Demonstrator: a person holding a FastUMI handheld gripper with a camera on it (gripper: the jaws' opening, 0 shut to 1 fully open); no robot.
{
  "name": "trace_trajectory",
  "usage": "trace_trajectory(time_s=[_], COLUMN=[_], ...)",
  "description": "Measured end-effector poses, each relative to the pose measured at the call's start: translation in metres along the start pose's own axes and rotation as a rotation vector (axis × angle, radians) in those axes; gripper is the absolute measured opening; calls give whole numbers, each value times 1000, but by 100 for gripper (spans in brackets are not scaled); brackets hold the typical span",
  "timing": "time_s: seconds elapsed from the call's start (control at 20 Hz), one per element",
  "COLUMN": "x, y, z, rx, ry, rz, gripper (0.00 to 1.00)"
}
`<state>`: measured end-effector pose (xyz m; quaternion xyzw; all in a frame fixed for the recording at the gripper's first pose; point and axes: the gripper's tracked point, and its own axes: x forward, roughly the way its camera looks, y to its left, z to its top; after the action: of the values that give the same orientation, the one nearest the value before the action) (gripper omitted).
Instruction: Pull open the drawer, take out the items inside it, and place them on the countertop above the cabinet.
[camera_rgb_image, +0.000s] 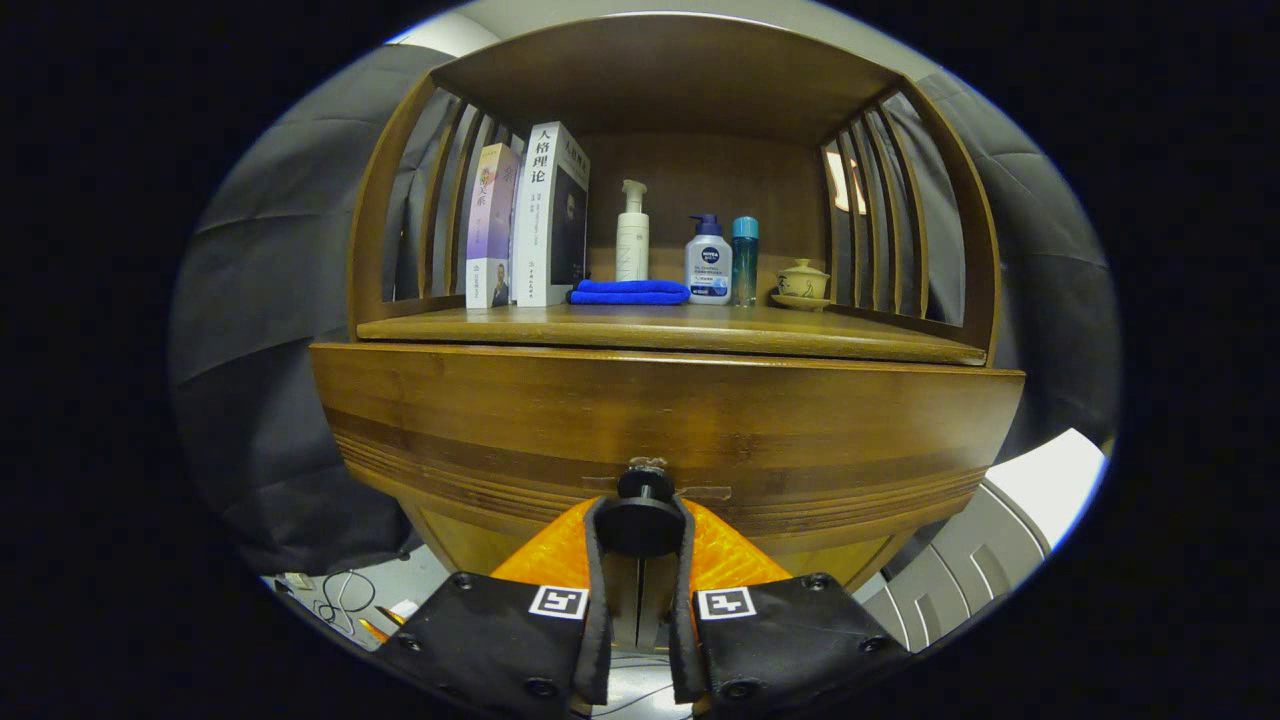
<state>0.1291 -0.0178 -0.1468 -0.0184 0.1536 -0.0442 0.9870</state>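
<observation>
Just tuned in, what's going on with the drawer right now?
The gripper is closed on the black drawer knob, both fingers pressing its sides. The drawer front looks shut or barely moved, so nothing from inside is out yet. On the countertop above stand books, a blue cloth, three bottles and a lidded cup.

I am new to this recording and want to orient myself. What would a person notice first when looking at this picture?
First the black round knob of the wooden drawer, clamped between the gripper's two fingers just ahead of the camera. Above it, the countertop carries two upright books, a folded blue cloth, three bottles and a small lidded cup to their right.
</observation>
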Motion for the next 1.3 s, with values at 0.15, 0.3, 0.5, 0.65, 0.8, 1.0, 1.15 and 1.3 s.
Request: trace_trajectory(time_s=[0.15, 0.3, 0.5, 0.65, 0.8, 1.0, 1.15, 1.3], x=[-11, -23, -36, -48, -58, -70, -83, -92], y=[1, 2, 3, 4, 5, 6, 7, 8], z=[-4, -6, -11, -14, -17, -21, -27, -32], rx=[-1, -5, -3, -11, -14, -4, -8, -16], ry=[5, 9, 14, 8, 6, 3, 13, 16], rz=[8, 15, 28, 35, 46, 52, 65, 78], gripper=[26, 26, 26, 26, 26, 26, 26, 26])
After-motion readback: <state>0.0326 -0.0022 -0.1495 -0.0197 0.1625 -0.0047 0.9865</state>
